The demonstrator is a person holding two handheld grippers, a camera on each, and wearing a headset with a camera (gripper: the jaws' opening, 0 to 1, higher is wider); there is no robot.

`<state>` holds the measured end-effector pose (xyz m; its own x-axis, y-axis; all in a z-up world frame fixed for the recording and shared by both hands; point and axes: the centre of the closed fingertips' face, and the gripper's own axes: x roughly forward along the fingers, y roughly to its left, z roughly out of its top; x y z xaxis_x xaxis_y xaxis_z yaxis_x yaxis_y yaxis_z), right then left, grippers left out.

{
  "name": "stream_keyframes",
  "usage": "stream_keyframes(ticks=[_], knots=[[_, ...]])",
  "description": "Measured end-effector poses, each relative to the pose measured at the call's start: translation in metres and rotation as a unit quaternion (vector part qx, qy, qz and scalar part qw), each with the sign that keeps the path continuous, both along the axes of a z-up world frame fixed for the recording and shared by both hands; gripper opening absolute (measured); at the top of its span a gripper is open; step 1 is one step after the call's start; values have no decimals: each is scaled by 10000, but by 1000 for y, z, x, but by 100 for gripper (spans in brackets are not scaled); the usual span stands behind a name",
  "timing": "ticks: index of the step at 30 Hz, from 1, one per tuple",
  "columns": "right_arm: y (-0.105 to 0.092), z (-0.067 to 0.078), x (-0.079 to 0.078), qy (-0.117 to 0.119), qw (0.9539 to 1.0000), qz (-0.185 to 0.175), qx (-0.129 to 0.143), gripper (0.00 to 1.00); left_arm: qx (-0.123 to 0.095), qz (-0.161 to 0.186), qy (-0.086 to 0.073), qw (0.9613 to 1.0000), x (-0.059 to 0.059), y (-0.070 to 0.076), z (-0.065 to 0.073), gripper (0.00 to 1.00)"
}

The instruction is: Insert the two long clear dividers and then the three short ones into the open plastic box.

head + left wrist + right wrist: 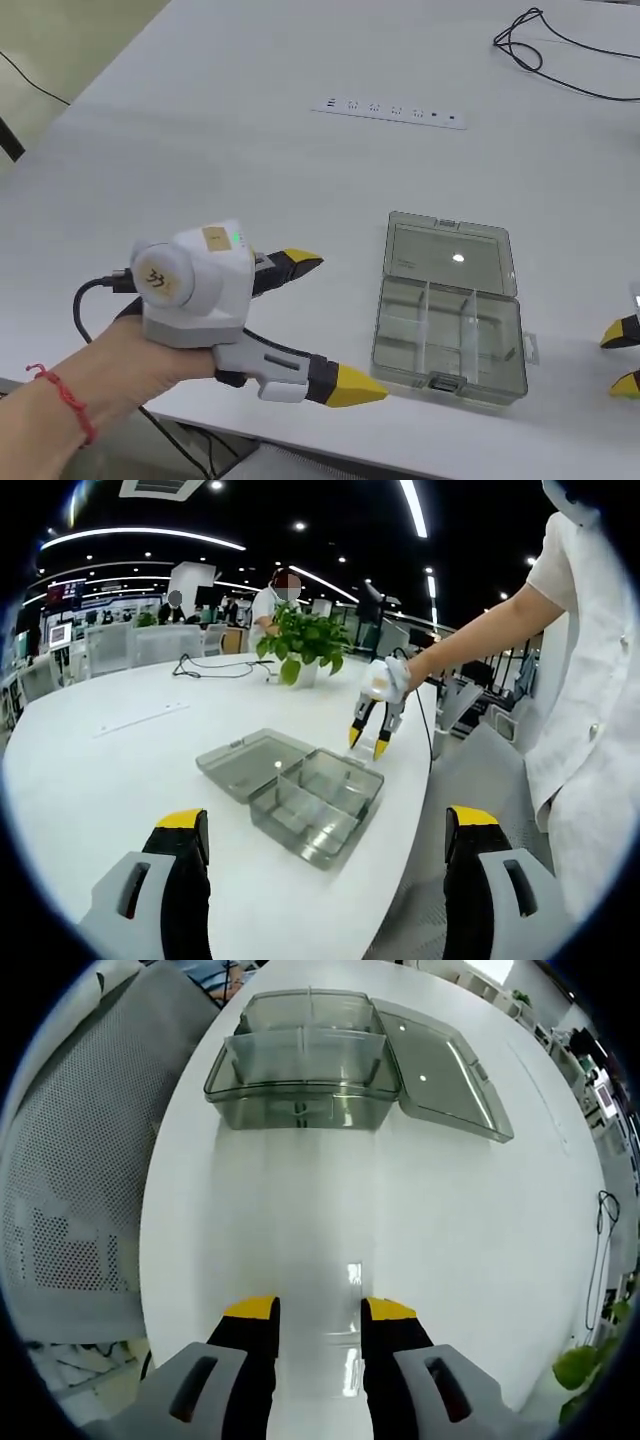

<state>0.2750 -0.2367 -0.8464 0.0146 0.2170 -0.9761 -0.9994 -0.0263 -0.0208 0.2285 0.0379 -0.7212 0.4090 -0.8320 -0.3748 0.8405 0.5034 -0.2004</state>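
The clear plastic box [448, 340] lies open near the table's front edge, its lid [450, 250] folded back flat. Clear dividers stand inside it as thin walls. In the left gripper view the box [315, 805] is ahead of my jaws. My left gripper [330, 325] hovers left of the box, held sideways, jaws wide open and empty [327, 825]. My right gripper [625, 358] is at the right edge, its yellow tips pointing at the box [300, 1075]. Its jaws [320, 1310] stand a narrow gap apart, with a glinting clear divider [351, 1274] spanning them.
A white power strip [390, 110] lies at the far middle of the table, and a black cable [540, 50] coils at the far right. A potted plant [305, 645] stands at the table's far end. A person's arm [480, 640] holds the right gripper [368, 738].
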Motion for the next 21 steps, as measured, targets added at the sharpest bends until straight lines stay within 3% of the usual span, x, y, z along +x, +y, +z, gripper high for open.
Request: stream_keyframes(ticks=[9,21], knots=[[4,8,-1,-145,9998,-54,116,33,-11,-10,5,10000,-1,-1,2,100],[35,64,-4,-803,9949,-101,597,33,-35,-27,49,10000,5,-14,11,98]])
